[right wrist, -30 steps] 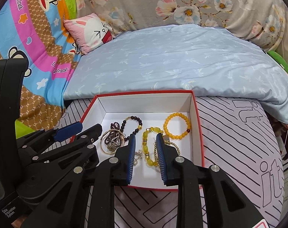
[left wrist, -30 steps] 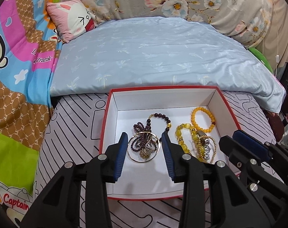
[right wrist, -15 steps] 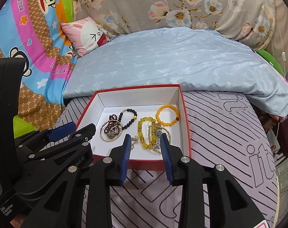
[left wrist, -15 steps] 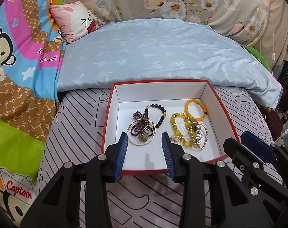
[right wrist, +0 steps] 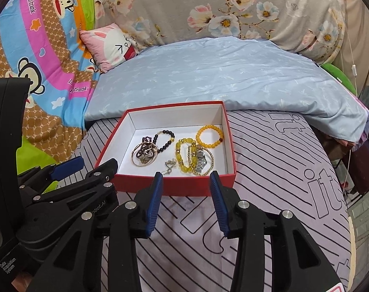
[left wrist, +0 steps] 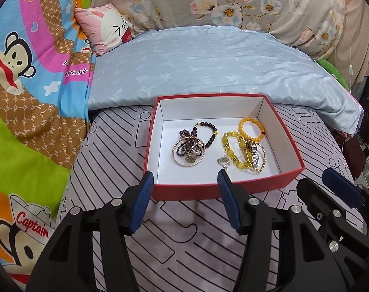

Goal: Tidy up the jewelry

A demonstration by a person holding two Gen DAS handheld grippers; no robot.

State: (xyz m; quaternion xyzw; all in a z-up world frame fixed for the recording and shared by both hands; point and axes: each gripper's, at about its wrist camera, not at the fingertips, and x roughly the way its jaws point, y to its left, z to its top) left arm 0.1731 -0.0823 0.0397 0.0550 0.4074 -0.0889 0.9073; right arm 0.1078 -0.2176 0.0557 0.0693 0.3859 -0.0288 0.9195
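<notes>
We judge the sorting nearly done: the amber, yellow, dark-bead and gold-ring bracelets (left wrist: 217,144) all lie in the open red cardboard box (left wrist: 290,146) on the striped bed cover, and we see none outside it. Our left tongs (left wrist: 184,177) and right tongs (right wrist: 185,176) hang apart and empty just short of its near wall, so little seems left beyond perhaps untangling the 2 heaps.

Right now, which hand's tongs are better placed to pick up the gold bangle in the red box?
Left, probably. The left tongs are open and line up nearer the gold bangle in the red box; the right tongs face the yellow beads.
</notes>
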